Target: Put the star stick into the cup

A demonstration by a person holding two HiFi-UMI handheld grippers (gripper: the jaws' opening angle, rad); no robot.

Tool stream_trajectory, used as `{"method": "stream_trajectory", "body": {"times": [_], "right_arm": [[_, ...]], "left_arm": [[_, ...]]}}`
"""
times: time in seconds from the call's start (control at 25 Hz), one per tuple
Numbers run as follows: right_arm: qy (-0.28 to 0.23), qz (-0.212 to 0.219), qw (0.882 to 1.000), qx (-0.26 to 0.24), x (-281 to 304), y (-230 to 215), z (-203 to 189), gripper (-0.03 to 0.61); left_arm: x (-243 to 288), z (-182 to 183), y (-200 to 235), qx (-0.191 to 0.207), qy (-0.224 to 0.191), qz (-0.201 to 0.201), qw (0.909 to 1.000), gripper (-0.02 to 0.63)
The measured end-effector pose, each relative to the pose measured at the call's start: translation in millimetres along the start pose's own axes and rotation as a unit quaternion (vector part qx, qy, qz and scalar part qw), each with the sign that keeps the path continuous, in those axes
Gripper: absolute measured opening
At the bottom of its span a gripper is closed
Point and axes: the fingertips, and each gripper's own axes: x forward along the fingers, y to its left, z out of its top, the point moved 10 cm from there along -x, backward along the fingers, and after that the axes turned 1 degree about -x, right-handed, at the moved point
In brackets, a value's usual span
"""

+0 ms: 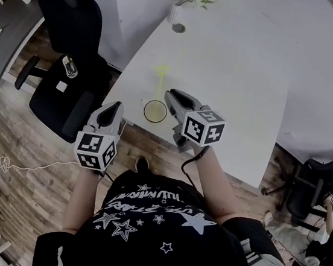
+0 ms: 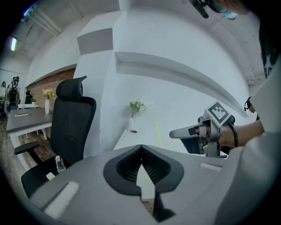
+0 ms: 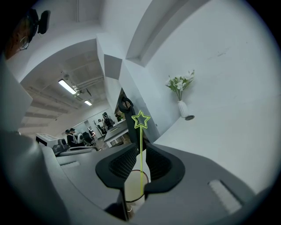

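Observation:
A thin yellow star stick (image 1: 159, 86) stands in a clear cup (image 1: 155, 111) near the front edge of the white table (image 1: 240, 78). My right gripper (image 1: 171, 95) hovers just right of the cup, apart from the stick. In the right gripper view the star stick (image 3: 141, 132) shows through the narrow gap of the open right gripper (image 3: 141, 148) and drops into the cup (image 3: 131, 190). My left gripper (image 1: 116, 106) hangs off the table's left edge, shut and empty. The left gripper view shows the left gripper (image 2: 141, 148), the stick (image 2: 158, 132) and the right gripper (image 2: 175, 132) beside it.
A white vase of flowers (image 1: 176, 12) stands at the table's far edge. A black office chair (image 1: 73, 56) with a small bottle (image 1: 70, 67) on its seat stands left of the table. Another chair (image 1: 312, 185) is at the right. Wooden floor lies below.

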Motion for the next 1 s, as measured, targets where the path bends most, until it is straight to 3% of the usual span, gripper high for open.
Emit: {"method": "stream_trajectory", "body": {"times": [0.28,1.0], "right_arm": [[-0.006,0.022,1.0,-0.002,-31.3,3.8,0.2,0.014],[-0.009,0.063,0.997,-0.04,-120.8,11.5,-9.2,0.014]], "left_arm": [[-15.2,1.4,-29.9,0.008,-0.007,0.006,0.9999,0.003],[-53.4,-4.0,-113.8,0.03,-0.025,0.02,0.999,0.003]]}}
